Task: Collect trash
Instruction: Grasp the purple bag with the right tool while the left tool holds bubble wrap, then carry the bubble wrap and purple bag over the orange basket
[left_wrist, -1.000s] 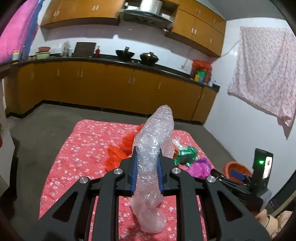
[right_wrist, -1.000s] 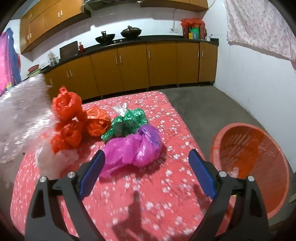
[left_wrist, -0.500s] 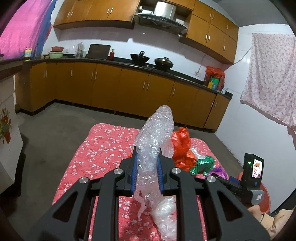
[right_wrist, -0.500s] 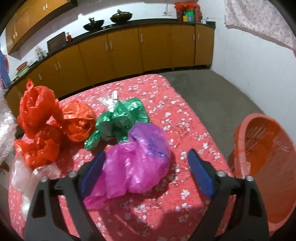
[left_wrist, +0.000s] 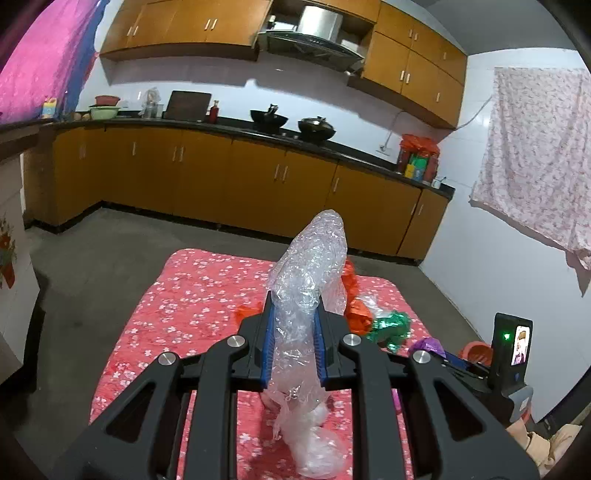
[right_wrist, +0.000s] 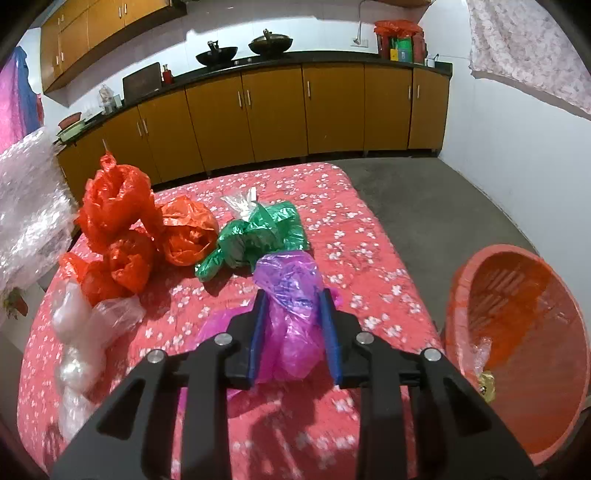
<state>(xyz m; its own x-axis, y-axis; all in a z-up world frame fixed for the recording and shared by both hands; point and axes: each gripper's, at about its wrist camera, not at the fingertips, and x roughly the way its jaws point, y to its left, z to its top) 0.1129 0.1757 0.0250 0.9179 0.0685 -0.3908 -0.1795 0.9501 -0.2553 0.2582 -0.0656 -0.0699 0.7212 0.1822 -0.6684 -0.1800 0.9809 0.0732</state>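
Observation:
My left gripper is shut on a long clear crinkled plastic bag and holds it above the table; the bag's tail hangs below, and it shows at the left edge of the right wrist view. My right gripper is shut on a purple plastic bag resting on the flowered red tablecloth. Orange-red bags, a green bag and a whitish clear bag lie on the table.
An orange plastic basin stands on the floor right of the table, with a scrap of trash inside. Kitchen cabinets line the far wall. A flowered cloth hangs on the right wall.
My right gripper moved forward over the purple bag and shut on it. My left gripper rose with the clear bag still held.

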